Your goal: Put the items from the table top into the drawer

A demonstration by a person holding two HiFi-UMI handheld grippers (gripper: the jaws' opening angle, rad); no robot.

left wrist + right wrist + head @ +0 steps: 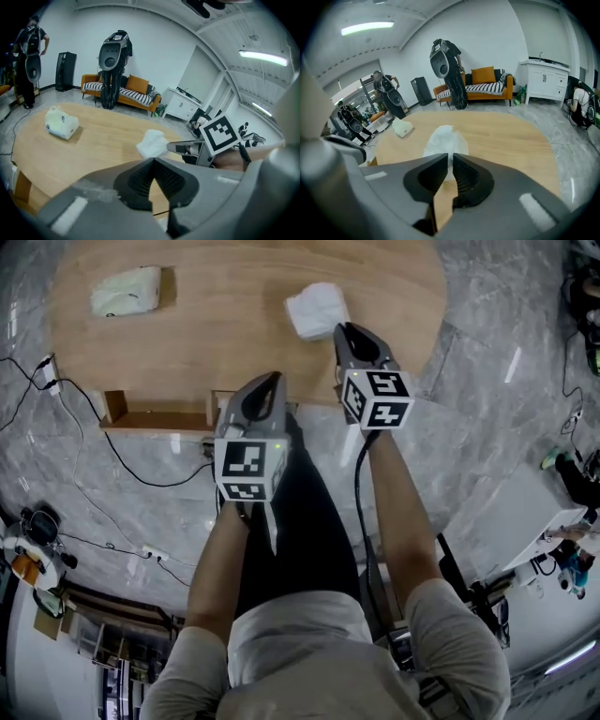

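Observation:
A crumpled white bag (315, 309) lies near the front edge of the oval wooden table (216, 324). My right gripper (345, 329) is at its near corner, and the right gripper view shows its jaws shut on a fold of the bag (443, 136). A white packet (125, 292) sits at the table's far left, also seen in the left gripper view (61, 124). The left gripper (272, 379) hovers over the table's front edge, shut and holding nothing, with its tips meeting (153, 161). Below that edge on the left, a wooden drawer (155, 418) stands open.
Cables and a power strip (49, 374) trail over the grey marble floor left of the drawer. Beyond the table are an orange sofa (124, 91), a white cabinet (543, 77), standing machines (447, 65) and a person (30, 51).

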